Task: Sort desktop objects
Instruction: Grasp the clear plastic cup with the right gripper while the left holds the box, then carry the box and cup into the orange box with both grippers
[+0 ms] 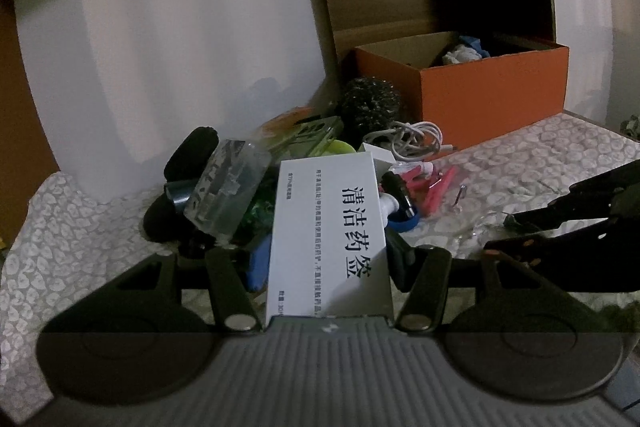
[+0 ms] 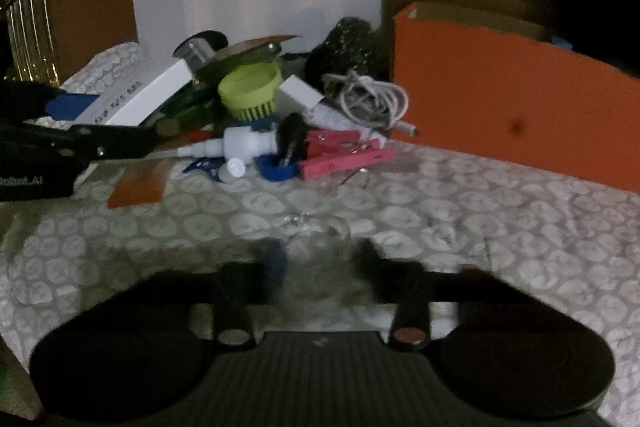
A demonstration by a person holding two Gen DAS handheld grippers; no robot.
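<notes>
My left gripper (image 1: 326, 267) is clamped on the white box (image 1: 328, 227), lifted over the pile, probably headed for the orange box (image 1: 492, 91). My right gripper (image 2: 320, 267) looks closed around a clear glass jar (image 2: 318, 259) low over the tablecloth (image 2: 480, 207), though it's blurry.

The left hand-held gripper (image 1: 328, 267) is black with a ribbed grey base, round discs and silver bolts.

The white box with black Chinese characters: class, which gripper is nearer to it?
Left. The left gripper has the white box between its fingers. The right gripper sits off to the side, closed around a clear glass item.
</notes>
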